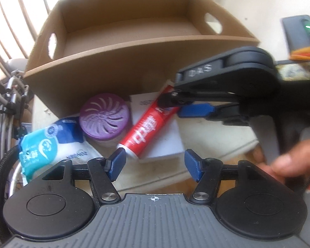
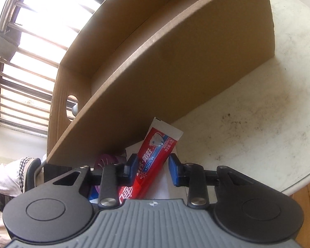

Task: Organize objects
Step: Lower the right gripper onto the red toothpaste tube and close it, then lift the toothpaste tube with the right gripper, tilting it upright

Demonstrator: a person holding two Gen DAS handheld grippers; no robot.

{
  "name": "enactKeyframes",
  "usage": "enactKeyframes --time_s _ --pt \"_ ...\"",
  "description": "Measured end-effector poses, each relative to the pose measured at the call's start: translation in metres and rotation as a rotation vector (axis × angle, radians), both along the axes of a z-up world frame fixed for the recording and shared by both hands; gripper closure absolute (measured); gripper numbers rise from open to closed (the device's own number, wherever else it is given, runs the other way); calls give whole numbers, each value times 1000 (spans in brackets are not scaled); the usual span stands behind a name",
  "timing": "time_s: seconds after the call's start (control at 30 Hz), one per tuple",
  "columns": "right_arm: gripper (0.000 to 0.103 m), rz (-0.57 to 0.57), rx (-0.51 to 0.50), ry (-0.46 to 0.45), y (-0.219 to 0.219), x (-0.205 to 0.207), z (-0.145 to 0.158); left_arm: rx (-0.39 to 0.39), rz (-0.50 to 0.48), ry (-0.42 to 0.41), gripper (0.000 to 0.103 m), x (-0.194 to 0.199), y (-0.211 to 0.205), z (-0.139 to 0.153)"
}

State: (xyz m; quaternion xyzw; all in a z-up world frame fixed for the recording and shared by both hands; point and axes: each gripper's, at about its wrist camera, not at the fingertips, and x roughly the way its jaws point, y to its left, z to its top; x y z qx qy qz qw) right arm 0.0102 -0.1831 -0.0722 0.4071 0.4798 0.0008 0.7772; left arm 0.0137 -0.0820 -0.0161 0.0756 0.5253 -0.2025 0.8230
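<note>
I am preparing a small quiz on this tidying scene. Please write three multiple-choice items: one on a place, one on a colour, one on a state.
1. Where does the red toothpaste tube lie?
A. inside the brown cardboard box
B. on the white table in front of the brown cardboard box
C. on the floor

2. What colour is the round vented air-freshener lid?
A. purple
B. green
C. yellow

3. What is the state of the right gripper?
A. open, holding nothing
B. shut on the teal wipes packet
C. shut on the red toothpaste tube

Answers: 
1 B, the tube rests on a white sheet on the table, before the box's front wall. 
2 A, its swirl-slotted top is purple. 
3 C, in the right wrist view the blue pads press both sides of the tube.
</note>
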Motion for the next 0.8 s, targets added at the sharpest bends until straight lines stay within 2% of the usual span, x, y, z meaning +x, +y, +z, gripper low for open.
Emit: enactKeyframes --time_s 0.07,0.2,0.43,0.8 --pt "70 2 3 -1 2 -1 0 -1 -16 -4 40 -2 -3 2" --pt "70 1 3 -4 3 -1 -1 52 -22 -54 37 2 -5 1" --pt "70 1 20 -5 1 0 1 94 -37 -30 37 19 -4 -17" --pt "70 2 68 8 4 3 -1 6 -94 -41 39 -2 -14 -3"
